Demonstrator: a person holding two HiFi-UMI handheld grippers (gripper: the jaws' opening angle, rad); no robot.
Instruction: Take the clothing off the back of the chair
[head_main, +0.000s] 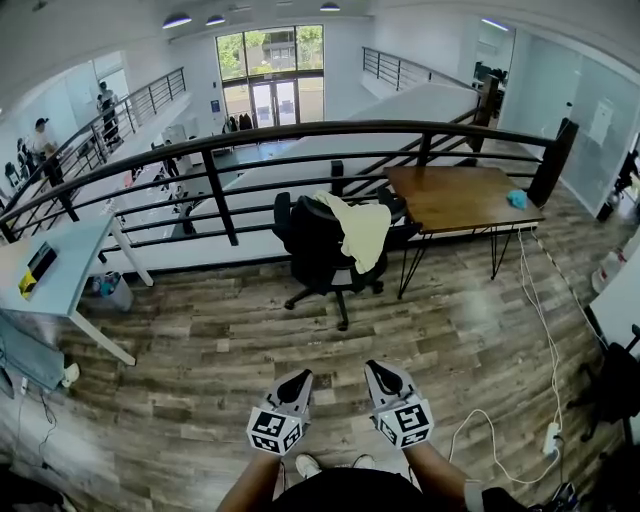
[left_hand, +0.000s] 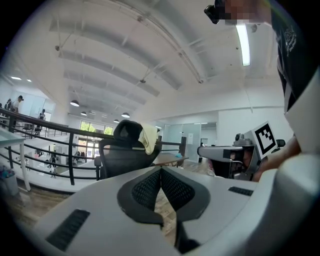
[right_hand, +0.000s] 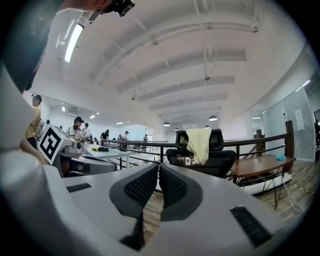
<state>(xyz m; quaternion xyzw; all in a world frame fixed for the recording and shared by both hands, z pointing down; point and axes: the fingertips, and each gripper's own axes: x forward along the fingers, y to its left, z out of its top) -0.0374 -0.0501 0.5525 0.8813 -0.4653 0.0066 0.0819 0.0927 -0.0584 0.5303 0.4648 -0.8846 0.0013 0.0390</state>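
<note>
A pale yellow garment hangs over the back of a black office chair that stands by the railing, well ahead of me. The garment shows small in the left gripper view, and the garment shows draped on the chair back in the right gripper view. My left gripper and right gripper are held side by side low in the head view, far short of the chair. Both sets of jaws are shut with nothing between them.
A wooden desk with hairpin legs stands right of the chair, a small teal thing on it. A black railing runs behind. A light blue table is at the left. White cables trail over the wood floor at the right.
</note>
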